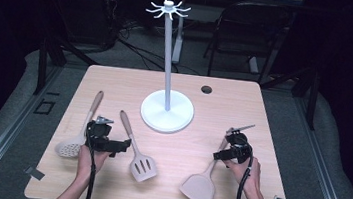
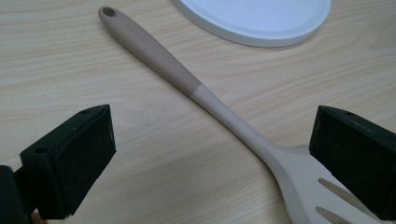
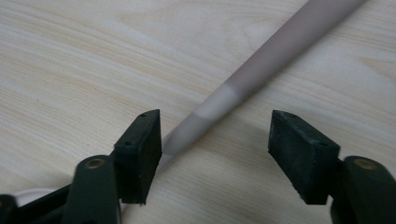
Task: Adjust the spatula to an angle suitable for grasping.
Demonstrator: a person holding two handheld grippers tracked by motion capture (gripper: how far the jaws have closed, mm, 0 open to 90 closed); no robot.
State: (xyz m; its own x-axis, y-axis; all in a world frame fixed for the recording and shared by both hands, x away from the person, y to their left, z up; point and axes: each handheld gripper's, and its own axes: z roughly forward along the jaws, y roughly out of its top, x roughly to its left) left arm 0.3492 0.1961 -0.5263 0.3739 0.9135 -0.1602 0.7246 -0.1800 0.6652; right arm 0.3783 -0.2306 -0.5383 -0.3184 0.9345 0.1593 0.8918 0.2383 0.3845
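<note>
We see left gripper (image 2: 205, 154) wide apart over beige slotted spatula (image 2: 224, 121), right gripper (image 3: 215, 144) apart astride beige solid turner's handle (image 3: 261, 65), blade hidden there.

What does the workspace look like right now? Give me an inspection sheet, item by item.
Surface: wooden table, grommet hole at the back.
Job's things: white hook stand; skimmer, slotted turner and solid turner lying flat.
Clutter: nothing seen.
Grippers: left gripper open over the slotted turner; right gripper open at the solid turner's handle.
Cables: one trails from each gripper.
Surroundings: chair, dark floor.
</note>
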